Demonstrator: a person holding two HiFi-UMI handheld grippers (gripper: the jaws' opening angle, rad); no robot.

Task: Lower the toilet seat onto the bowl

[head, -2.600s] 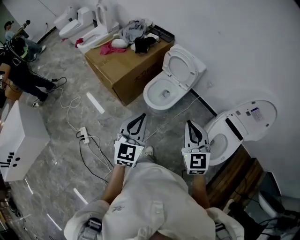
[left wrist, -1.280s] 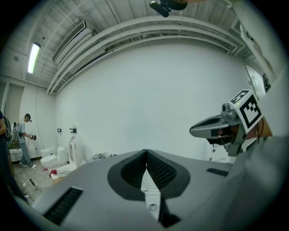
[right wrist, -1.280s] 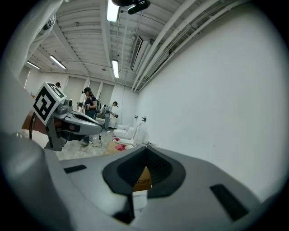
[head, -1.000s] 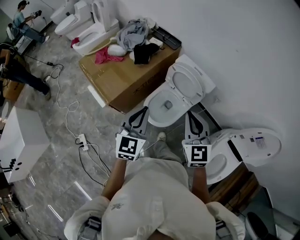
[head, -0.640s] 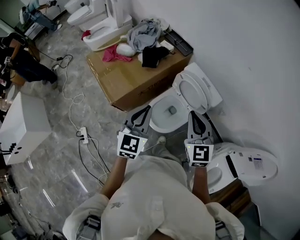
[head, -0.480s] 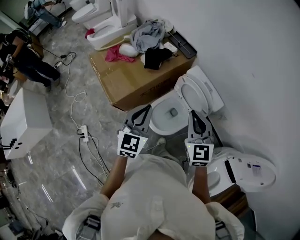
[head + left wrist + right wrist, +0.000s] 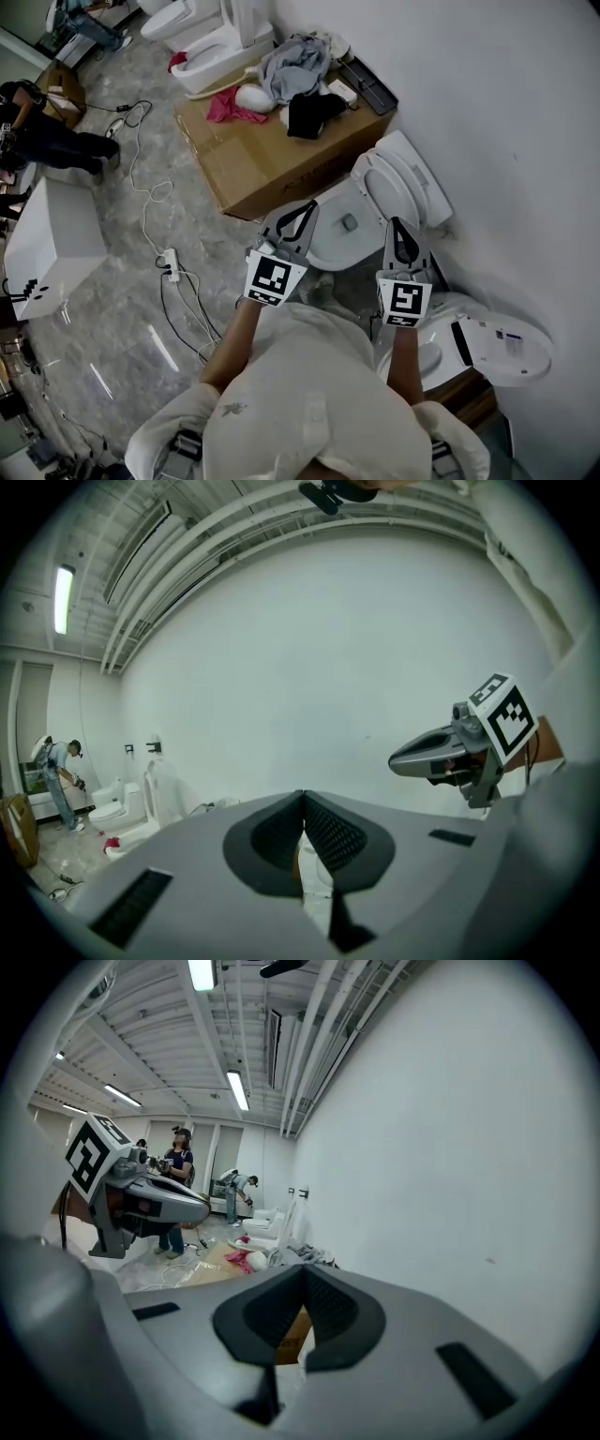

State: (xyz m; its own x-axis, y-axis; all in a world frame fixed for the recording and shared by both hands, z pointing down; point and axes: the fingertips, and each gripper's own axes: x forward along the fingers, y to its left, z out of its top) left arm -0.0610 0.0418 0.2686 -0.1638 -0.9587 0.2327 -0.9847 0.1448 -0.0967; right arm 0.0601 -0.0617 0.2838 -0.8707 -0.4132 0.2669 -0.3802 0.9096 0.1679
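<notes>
Against the right wall, the white oval plastic toilet seat [image 7: 373, 180] is propped upright over the white ceramic bowl [image 7: 333, 255]. Left gripper [image 7: 302, 211] and right gripper [image 7: 402, 227] are held pressed together, empty, near the rim, likely staged for a push-down.

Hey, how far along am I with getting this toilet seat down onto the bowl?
Done: nothing yet; the seat stands raised, leaning back toward the wall. In hand: the left tongs and right tongs, both shut and empty, hover near the bowl. Left: reach the seat and swing it down onto the bowl.
</notes>
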